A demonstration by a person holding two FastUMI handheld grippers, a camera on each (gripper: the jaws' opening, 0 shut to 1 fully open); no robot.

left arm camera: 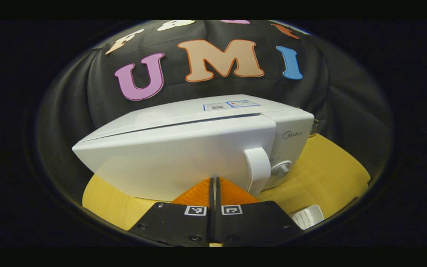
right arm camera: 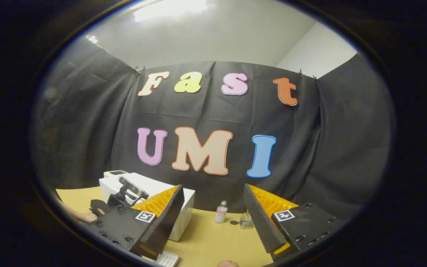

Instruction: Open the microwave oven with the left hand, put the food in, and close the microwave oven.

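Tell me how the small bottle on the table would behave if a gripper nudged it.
The small bottle stands upright, tall and narrow, so it would probably tip. Being round, it might then roll across the smooth table. It looks light.

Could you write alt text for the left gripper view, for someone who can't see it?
A white microwave oven, door closed, sits on a yellow table and looms close ahead. The left gripper points at the door with its two fingers pressed together, just left of the white door handle. A round knob sits right of the handle.
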